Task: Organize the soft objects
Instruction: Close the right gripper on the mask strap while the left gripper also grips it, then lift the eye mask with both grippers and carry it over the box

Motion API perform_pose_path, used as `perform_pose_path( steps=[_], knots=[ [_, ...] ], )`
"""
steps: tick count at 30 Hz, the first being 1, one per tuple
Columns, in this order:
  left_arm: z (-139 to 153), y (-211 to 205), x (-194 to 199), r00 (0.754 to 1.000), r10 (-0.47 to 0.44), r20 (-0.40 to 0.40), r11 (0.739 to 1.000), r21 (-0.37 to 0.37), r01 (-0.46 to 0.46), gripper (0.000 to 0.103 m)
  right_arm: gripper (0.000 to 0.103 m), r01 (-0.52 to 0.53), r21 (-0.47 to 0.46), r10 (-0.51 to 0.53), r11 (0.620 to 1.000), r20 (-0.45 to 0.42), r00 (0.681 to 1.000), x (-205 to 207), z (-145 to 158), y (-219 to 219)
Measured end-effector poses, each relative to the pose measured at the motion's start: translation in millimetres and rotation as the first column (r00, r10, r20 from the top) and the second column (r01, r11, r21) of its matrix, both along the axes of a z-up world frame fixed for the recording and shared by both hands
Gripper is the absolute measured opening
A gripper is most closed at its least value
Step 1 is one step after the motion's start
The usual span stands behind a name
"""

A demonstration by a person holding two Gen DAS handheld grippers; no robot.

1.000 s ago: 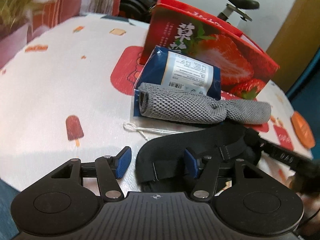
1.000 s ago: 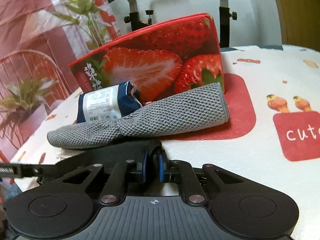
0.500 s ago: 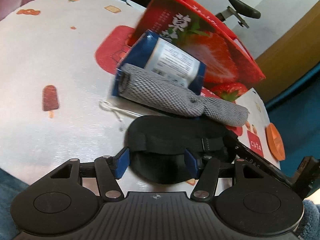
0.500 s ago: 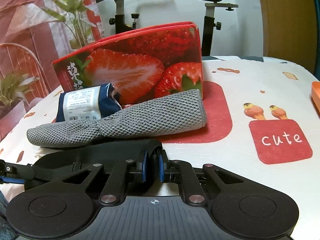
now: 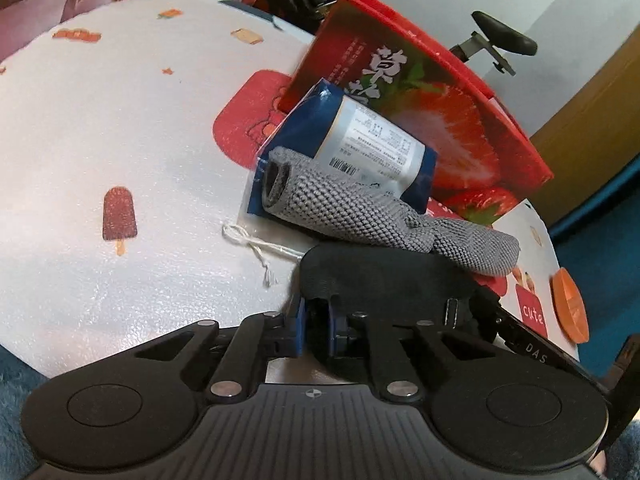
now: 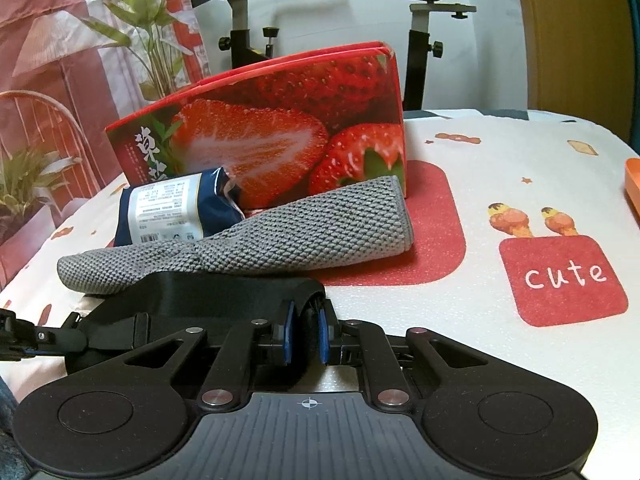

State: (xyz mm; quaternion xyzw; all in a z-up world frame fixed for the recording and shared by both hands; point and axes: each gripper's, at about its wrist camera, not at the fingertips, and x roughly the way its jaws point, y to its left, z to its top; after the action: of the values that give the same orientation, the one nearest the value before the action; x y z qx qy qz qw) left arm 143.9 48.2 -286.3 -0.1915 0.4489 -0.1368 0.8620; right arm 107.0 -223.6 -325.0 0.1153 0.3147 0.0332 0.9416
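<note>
A black padded eye mask (image 5: 384, 276) with a strap lies at the table's near edge; it also shows in the right wrist view (image 6: 224, 296). My left gripper (image 5: 318, 330) is shut on its left end. My right gripper (image 6: 306, 338) is shut on its right end. Just behind the mask lies a rolled grey knit cloth (image 5: 360, 204), also seen in the right wrist view (image 6: 280, 236). Behind that leans a blue packet with a white label (image 5: 360, 140), which the right wrist view (image 6: 172, 208) shows too.
A red strawberry-print box (image 5: 432, 92) stands behind the packet, also in the right wrist view (image 6: 280, 136). A white string (image 5: 256, 246) lies left of the mask. An orange dish (image 5: 570, 310) sits at the table's right edge. The printed tablecloth (image 5: 100, 140) stretches left.
My left gripper was open around the mask's left end and has shut on it. My right gripper has stayed shut on the other end. Both views shifted slightly.
</note>
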Motion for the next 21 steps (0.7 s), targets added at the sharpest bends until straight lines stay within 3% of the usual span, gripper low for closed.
perform_pose_path(
  steps=[10, 21],
  knots=[
    [31, 0, -18, 0.987, -0.034, 0.157, 0.997, 0.076, 0.023, 0.008, 0.013, 0.002, 0.044, -0.002, 0.999, -0.004, 1.0, -4, 3, -7],
    [31, -6, -18, 0.983, -0.062, 0.17, 0.996, 0.068, 0.051, 0.009, 0.013, -0.014, 0.041, 0.015, 0.999, -0.006, 1.0, -6, 4, -4]
  ],
)
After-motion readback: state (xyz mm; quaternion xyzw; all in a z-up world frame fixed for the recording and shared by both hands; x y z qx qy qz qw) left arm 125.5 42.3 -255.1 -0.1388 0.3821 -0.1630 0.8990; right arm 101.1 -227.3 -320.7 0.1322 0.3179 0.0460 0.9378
